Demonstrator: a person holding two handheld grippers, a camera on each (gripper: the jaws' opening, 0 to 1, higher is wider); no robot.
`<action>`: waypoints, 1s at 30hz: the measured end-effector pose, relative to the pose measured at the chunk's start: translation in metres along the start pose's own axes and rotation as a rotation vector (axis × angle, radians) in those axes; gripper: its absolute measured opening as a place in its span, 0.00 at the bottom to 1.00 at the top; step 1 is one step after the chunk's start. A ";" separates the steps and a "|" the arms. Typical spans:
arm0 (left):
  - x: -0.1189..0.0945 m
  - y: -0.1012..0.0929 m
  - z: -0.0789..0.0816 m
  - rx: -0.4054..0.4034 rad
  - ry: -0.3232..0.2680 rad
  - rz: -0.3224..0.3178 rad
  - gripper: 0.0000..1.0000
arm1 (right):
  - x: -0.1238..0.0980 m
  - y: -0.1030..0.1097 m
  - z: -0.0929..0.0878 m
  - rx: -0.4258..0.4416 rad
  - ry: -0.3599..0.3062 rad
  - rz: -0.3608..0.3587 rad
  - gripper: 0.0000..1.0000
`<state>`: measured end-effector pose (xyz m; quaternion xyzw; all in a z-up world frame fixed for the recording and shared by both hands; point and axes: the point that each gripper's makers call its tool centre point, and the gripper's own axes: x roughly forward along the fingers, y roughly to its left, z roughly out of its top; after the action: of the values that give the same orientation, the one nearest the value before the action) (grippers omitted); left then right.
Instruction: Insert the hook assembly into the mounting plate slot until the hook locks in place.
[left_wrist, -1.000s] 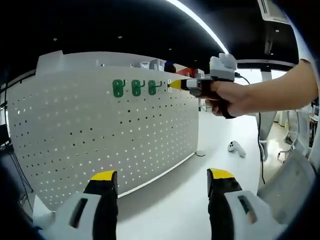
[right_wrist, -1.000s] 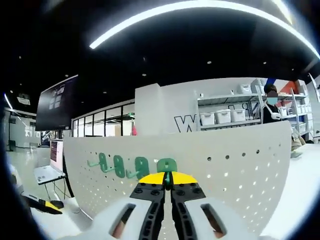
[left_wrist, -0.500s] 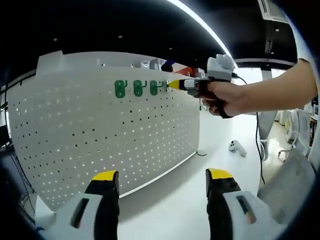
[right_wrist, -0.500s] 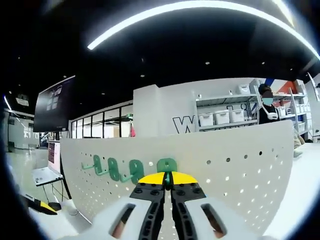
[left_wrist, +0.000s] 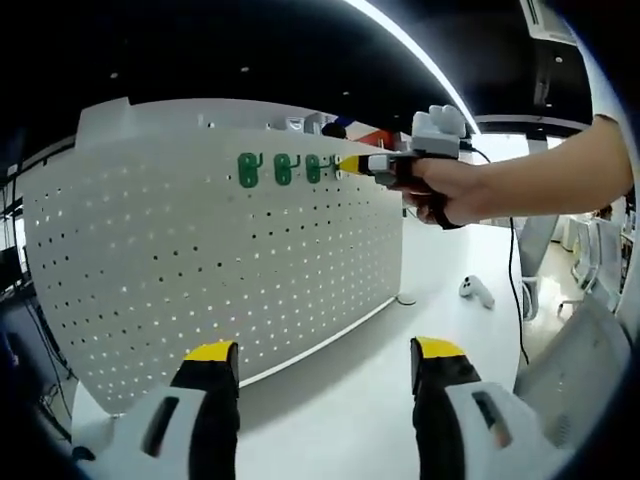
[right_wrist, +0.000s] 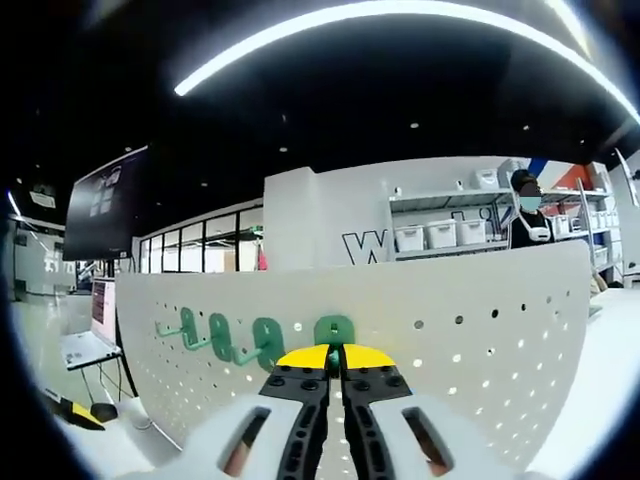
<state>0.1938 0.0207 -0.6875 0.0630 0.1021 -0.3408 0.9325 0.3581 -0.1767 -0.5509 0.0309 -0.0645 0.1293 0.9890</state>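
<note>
A white pegboard (left_wrist: 220, 260) stands upright on the table. Three green hooks (left_wrist: 283, 168) hang in a row near its top edge. My right gripper (left_wrist: 350, 163), held by a person's hand, presses against the board just right of that row. In the right gripper view my right gripper (right_wrist: 335, 355) is shut on a green hook (right_wrist: 334, 330), whose plate sits against the pegboard (right_wrist: 480, 320), with the other hooks (right_wrist: 220, 330) to its left. My left gripper (left_wrist: 325, 352) hangs open and holds nothing, low in front of the board.
A white controller (left_wrist: 475, 292) lies on the white table (left_wrist: 350, 400) behind the board's right end, with a black cable near it. Shelves with bins (right_wrist: 440, 235), a person (right_wrist: 528, 210), a dark screen (right_wrist: 105, 205) and a laptop (right_wrist: 85, 345) lie beyond the board.
My right gripper has edged a little closer to the board and the hook row, still shut on the green hook. My left gripper stays open, its view shifted slightly.
</note>
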 end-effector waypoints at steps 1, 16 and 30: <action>0.000 0.000 0.000 -0.001 0.000 0.000 0.72 | 0.000 0.000 0.000 -0.008 0.000 -0.003 0.01; -0.002 0.002 -0.003 -0.011 0.004 0.006 0.71 | 0.005 0.001 -0.004 -0.105 0.026 -0.157 0.01; -0.002 0.001 -0.003 -0.013 -0.002 0.004 0.72 | 0.004 0.001 -0.005 -0.133 0.029 -0.158 0.03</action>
<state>0.1926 0.0230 -0.6902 0.0569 0.1034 -0.3381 0.9337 0.3619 -0.1743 -0.5552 -0.0316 -0.0561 0.0466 0.9968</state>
